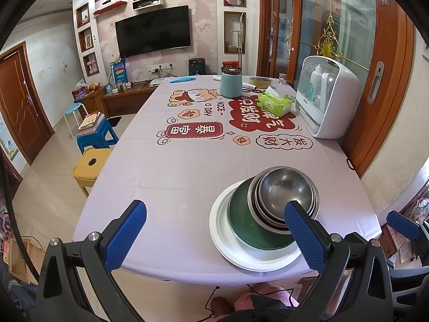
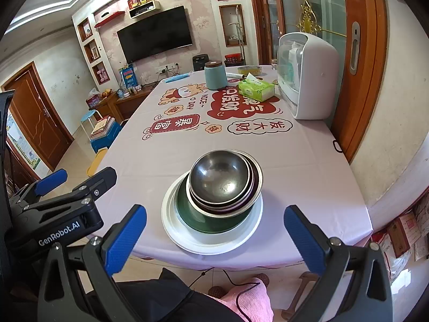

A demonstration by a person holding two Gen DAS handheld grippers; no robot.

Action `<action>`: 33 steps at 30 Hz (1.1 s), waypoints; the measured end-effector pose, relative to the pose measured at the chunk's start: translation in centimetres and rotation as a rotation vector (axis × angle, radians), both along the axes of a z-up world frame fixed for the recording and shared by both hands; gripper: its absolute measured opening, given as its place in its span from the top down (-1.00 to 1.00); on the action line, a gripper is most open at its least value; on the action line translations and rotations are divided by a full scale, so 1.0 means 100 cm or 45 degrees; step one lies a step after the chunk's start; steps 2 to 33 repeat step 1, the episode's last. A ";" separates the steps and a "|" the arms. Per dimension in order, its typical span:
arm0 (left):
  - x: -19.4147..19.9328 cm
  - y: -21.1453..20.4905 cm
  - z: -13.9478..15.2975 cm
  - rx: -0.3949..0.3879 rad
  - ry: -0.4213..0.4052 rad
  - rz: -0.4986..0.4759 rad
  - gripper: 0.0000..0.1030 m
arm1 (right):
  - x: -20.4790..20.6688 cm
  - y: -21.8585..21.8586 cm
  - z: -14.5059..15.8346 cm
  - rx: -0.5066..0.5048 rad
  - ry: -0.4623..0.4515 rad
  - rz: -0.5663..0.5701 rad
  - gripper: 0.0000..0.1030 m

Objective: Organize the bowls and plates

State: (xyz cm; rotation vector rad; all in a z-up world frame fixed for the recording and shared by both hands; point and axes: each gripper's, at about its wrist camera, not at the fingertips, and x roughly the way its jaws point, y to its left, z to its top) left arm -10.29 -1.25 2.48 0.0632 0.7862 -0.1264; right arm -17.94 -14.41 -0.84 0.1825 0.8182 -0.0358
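Both grippers, left [image 1: 214, 237] and right [image 2: 214, 237], spread wide and empty before the steel bowls [image 2: 224, 181] nested askew in a green bowl [image 2: 206, 221] on a white plate [image 2: 187, 237] at the table's [image 2: 308, 177] near edge; likely to slide off if nudged.

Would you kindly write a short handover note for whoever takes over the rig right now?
Left tongs: open, holding nothing, hovering over the near table edge.
Right tongs: open, holding nothing, aimed at the stack.
Stack: nested stainless steel bowls sit in a dark green bowl, which sits on a round white plate near the front edge of the pink printed tablecloth.
Done: everything appears gathered into one pile.
Left: possibly straightening the steel bowls, which sit off-centre, or moving the stack.
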 end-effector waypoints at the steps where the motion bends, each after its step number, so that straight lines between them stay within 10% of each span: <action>1: 0.000 0.000 0.000 0.001 0.001 0.001 -0.98 | 0.000 0.000 0.000 0.002 0.001 0.000 -0.99; 33: 0.000 0.000 0.000 0.001 0.001 0.001 -0.98 | 0.000 0.000 0.000 0.002 0.001 0.000 -0.99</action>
